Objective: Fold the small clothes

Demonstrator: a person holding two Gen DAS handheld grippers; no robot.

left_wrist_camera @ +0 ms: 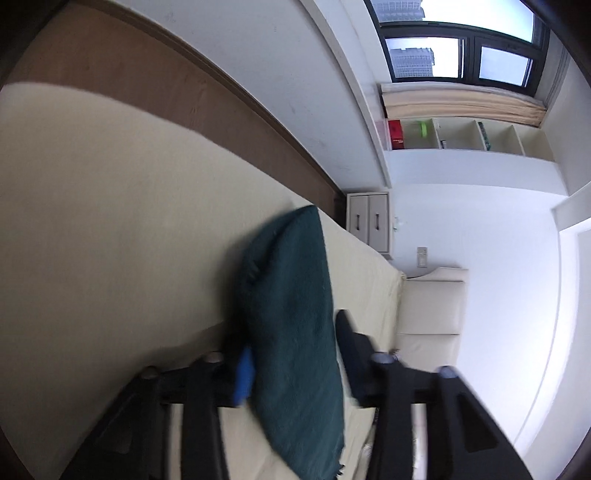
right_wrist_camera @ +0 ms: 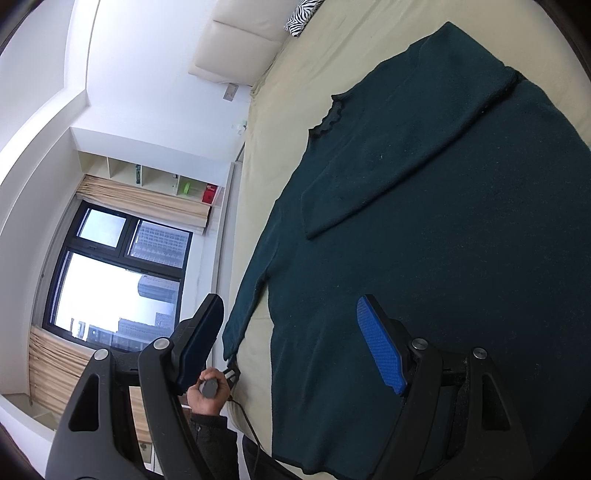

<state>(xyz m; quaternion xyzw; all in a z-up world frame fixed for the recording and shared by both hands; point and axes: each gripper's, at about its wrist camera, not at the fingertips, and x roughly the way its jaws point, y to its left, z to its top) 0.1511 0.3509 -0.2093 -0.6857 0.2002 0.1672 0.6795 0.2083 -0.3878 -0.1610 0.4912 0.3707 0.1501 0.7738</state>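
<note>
A dark green knit sweater (right_wrist_camera: 424, 258) lies flat on the beige bed sheet (right_wrist_camera: 317, 55), one sleeve folded across its body (right_wrist_camera: 406, 147) and the other sleeve (right_wrist_camera: 251, 280) stretched toward the bed edge. My right gripper (right_wrist_camera: 291, 343) hovers open above the sweater's lower part, its blue pads (right_wrist_camera: 380, 347) apart and empty. In the left wrist view my left gripper (left_wrist_camera: 291, 354) is shut on the end of the green sleeve (left_wrist_camera: 291, 314), which stands up between the fingers; one blue pad (left_wrist_camera: 243, 376) shows beside the cloth. The hand holding the left gripper shows in the right wrist view (right_wrist_camera: 207, 395).
A cream headboard (right_wrist_camera: 236, 33) and a zebra-print pillow (right_wrist_camera: 301, 16) sit at the bed's head. A window (right_wrist_camera: 110, 280), curtains and wall shelves (right_wrist_camera: 147, 173) lie beyond the bed edge. A small drawer cabinet (left_wrist_camera: 369, 221) stands by the wooden wall panel (left_wrist_camera: 184, 96).
</note>
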